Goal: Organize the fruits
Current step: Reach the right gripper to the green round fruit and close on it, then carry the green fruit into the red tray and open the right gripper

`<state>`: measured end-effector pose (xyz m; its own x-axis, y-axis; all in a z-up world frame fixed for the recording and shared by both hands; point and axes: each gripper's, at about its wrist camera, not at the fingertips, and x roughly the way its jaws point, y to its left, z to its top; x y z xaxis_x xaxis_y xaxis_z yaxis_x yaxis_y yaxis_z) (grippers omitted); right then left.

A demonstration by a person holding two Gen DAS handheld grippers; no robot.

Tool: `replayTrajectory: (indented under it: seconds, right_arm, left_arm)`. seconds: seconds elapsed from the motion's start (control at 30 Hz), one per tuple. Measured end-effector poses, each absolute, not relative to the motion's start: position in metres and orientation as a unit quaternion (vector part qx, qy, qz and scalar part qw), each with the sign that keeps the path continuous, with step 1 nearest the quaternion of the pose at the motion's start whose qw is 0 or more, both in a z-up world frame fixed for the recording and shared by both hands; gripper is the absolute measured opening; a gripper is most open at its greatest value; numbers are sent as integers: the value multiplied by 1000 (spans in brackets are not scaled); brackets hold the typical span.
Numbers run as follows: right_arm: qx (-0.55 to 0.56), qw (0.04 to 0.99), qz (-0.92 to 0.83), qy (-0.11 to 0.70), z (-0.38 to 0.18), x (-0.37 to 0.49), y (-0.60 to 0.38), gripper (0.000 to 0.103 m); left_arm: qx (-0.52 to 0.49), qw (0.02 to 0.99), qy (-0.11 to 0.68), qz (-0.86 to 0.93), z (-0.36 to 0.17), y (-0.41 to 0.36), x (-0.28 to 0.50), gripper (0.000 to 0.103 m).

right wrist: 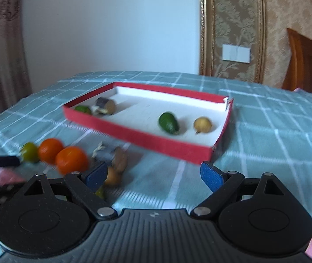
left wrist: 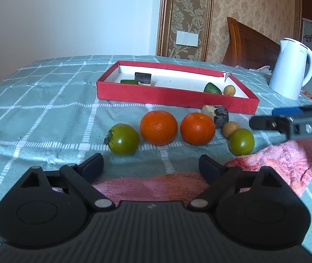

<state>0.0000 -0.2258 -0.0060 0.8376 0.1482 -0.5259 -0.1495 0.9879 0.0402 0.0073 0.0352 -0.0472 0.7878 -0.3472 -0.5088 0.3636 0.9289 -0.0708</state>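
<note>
A red tray (left wrist: 173, 97) (right wrist: 147, 140) on the checked cloth holds a green fruit (left wrist: 211, 87) (right wrist: 168, 123), a small tan fruit (left wrist: 229, 90) (right wrist: 202, 124), another green fruit (left wrist: 129, 81) and a dark cylinder (left wrist: 142, 77). In front of it lie two oranges (left wrist: 158, 127) (left wrist: 197, 128), two green tomatoes (left wrist: 124, 139) (left wrist: 241, 142), a tan fruit (left wrist: 230, 129) and a dark block (left wrist: 218, 114). My left gripper (left wrist: 151, 165) is open and empty, just short of the fruit row. My right gripper (right wrist: 154, 174) is open and empty, near the tray's front corner.
A white kettle (left wrist: 291, 68) stands right of the tray. A pink towel (left wrist: 276, 160) lies at the front of the table. A wooden headboard (left wrist: 250, 41) and wallpapered wall are behind. The right gripper's body (left wrist: 291, 125) reaches in from the right in the left wrist view.
</note>
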Motion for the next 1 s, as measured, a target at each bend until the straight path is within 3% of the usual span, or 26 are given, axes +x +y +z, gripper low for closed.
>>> replayTrajectory:
  seconds: [0.3, 0.37, 0.43, 0.63, 0.73, 1.0]
  right_arm:
    - [46, 944, 129, 300, -12, -9, -211, 90]
    - [59, 938, 143, 310, -14, -8, -208, 81]
    - [63, 934, 149, 319, -17, -6, -203, 64]
    - [54, 935, 149, 317, -18, -2, -191, 51]
    - [25, 939, 141, 314, -19, -3, -181, 37]
    - [28, 941, 139, 306, -18, -6, -182, 35]
  left_arm:
    - [18, 945, 267, -189, -47, 34, 7, 95]
    - [17, 944, 268, -190, -47, 34, 7, 95]
    - [16, 944, 268, -191, -47, 35, 7, 95]
    - [14, 944, 268, -192, -47, 35, 7, 96]
    - [14, 944, 268, -192, -47, 36, 8, 96]
    - [10, 944, 268, -194, -47, 36, 8, 97]
